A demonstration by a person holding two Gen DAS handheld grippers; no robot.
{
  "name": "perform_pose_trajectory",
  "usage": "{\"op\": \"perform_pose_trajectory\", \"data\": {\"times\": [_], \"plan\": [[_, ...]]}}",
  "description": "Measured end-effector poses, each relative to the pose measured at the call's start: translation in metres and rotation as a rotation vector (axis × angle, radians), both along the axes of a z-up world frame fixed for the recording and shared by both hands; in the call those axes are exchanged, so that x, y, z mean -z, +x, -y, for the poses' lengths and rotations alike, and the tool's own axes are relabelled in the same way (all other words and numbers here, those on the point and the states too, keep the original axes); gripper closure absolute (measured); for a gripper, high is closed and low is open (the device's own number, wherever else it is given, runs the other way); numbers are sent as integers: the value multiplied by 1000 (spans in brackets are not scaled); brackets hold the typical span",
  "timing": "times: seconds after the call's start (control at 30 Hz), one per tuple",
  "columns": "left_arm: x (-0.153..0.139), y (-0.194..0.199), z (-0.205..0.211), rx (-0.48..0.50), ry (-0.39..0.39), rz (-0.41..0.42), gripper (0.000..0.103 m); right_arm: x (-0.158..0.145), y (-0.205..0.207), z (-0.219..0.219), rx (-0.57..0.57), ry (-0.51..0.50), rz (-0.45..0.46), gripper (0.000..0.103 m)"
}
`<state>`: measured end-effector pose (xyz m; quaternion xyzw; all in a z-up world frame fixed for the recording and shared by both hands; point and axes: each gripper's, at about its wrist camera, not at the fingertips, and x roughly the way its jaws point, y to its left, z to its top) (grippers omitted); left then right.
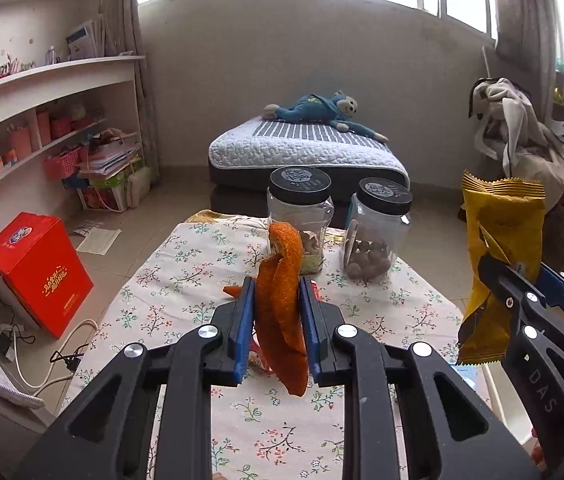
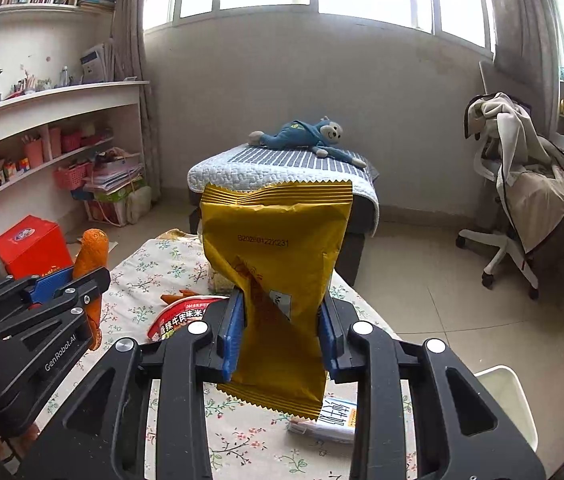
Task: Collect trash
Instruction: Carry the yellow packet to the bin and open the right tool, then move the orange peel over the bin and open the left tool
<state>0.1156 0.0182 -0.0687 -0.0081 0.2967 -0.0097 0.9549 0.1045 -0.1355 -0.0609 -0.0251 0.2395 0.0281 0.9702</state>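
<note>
The left gripper (image 1: 278,320) pinches an orange peel (image 1: 282,304). At its 3 o'clock, the right gripper (image 2: 280,332) clamps a yellow wrapper (image 2: 278,264).

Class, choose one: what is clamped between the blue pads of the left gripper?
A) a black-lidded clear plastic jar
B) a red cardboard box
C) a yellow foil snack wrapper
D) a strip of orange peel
D: the left gripper is shut on the strip of orange peel, held above the floral tablecloth.
</note>
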Motion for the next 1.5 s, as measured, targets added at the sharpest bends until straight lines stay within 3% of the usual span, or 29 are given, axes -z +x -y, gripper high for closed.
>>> {"op": "perform_pose_trajectory", "data": {"times": [0.27,0.5,0.7,0.87,1.07,1.2,1.5], "plan": [[1,-2,31,48,-5,15,80,-10,-13,38,95,-12,36,73],[10,-4,57,89,1,0,80,-14,-21,97,244,6,29,71],[18,-7,84,134,17,-10,80,-1,-22,159,389,53,-56,66],[24,-11,109,177,27,-19,80,9,-30,201,490,108,-88,43],[29,-14,140,209,18,-31,80,2,-50,234,566,116,-42,12],[30,-16,167,235,-2,-47,80,-6,-62,251,607,122,-6,7],[17,-25,253,345,-51,-61,79,-19,-80,287,701,137,25,7]]}}
